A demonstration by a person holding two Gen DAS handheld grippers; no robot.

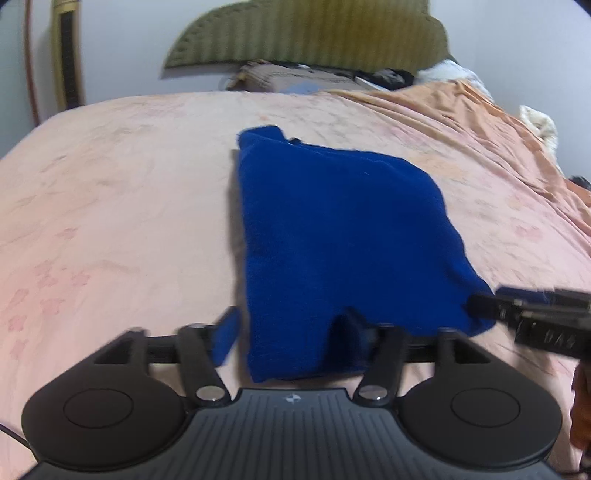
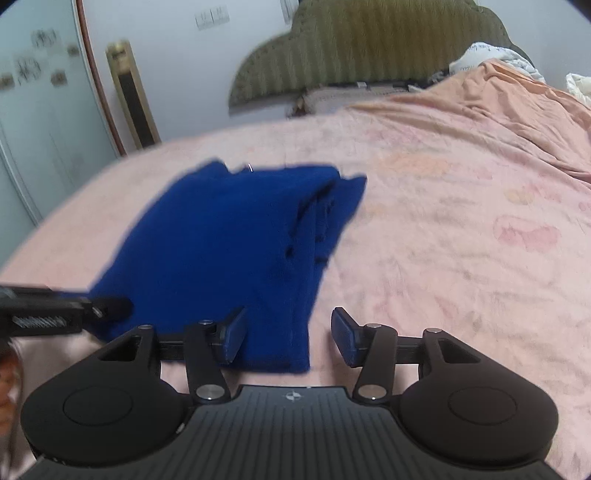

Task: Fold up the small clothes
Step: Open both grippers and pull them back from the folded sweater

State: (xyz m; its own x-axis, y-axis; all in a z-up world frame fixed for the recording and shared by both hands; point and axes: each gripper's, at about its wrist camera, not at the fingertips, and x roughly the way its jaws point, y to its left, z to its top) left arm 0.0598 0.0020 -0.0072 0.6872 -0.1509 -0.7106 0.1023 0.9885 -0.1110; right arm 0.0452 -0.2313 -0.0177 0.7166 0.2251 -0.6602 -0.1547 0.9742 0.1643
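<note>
Left tool (image 1: pixel 291 334): fingers spread wide; the near hem of the blue garment (image 1: pixel 332 236) lies between them, draped over the right finger so that pad is hidden. The left pad (image 1: pixel 226 338) shows clear of the cloth. Whether anything is pinched: no, the jaws stand apart.
Right tool (image 2: pixel 289 338): jaws wide apart; the garment's near right corner sits between the fingers, against or just beside the left pad (image 2: pixel 233 338). The right pad (image 2: pixel 343 338) hangs over bare bedsheet (image 2: pixel 443 258).
Blue garment: folded into a rough rectangle, flat on the pink floral bedsheet, mid-bed; stacked layers show along its right edge in the right wrist view.
Writing: raised letters on the right tool's side, seen in the left wrist view, blurred and unreadable. A small logo mark on each tool's body.
Beyond: olive ribbed headboard (image 2: pixel 369 48), wall switches (image 2: pixel 212 16).
</note>
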